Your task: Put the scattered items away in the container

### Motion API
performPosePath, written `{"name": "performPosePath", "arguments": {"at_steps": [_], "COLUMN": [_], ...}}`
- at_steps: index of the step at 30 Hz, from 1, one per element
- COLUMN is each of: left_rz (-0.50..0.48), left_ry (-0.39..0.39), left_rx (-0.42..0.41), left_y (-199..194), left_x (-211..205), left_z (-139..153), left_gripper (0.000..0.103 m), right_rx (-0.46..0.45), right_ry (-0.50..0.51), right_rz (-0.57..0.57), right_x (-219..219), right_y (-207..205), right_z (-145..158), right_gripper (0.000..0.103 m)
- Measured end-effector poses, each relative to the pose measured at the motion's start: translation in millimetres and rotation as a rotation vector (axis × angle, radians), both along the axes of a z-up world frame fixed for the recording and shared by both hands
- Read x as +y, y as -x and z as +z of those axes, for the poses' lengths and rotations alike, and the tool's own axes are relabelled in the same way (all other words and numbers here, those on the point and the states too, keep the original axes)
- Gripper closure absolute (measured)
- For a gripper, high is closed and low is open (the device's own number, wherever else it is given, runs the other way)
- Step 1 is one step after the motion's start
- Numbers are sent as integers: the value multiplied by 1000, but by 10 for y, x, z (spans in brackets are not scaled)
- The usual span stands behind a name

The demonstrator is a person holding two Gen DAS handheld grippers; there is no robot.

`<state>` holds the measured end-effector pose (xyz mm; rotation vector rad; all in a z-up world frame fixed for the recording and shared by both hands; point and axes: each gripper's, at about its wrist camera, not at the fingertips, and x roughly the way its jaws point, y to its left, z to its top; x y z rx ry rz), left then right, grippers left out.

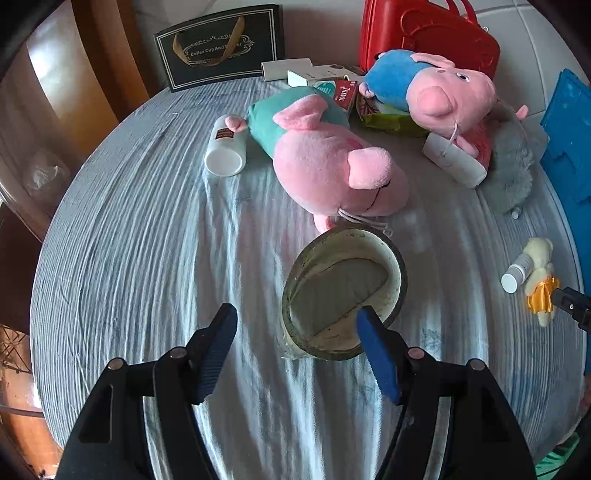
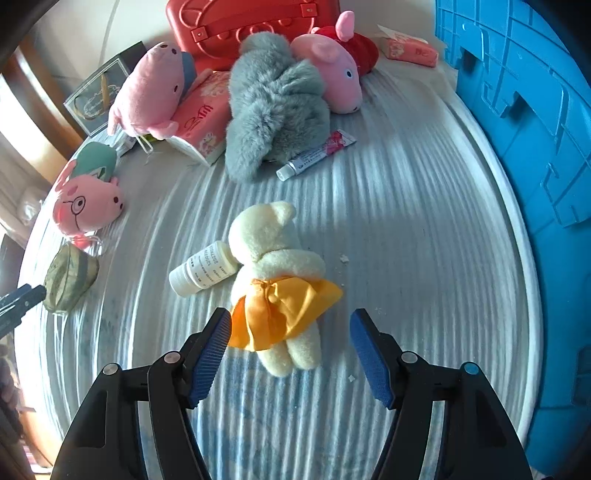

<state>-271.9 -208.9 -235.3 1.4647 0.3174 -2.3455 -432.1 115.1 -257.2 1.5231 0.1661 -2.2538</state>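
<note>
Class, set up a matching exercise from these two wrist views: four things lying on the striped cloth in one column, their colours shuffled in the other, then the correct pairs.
Things:
1. Small teddy bear's satin skirt
2. Fluffy plush animal
3. Big plastic crate
4. Hard-shell case with handle

Colours:
A. blue
B. red
C. orange-yellow
D. grey

Pairs: 1-C, 2-D, 3-A, 4-B
</note>
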Motion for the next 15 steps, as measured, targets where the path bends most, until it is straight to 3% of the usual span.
{"name": "performPosePath", "arguments": {"at_steps": [8,12,15], "left_rz": [-103,-149,-172], "left_ry": [-25,20,-10], "left_rx": [1,-11,-18], "left_y": [175,287,386], "left_x": [150,208,158], "left_z": [-92,-136,-198], "left_gripper": [34,25,14], "right_rx": [-6,-8,-10], "right_ry": [-12,-10,-23], "right_rz": [4,-3,-5], "right_x": [-73,-74,-96], "right_y": [44,63,76], "right_z": [-26,-22,-33], "right_gripper": [35,21,12]}}
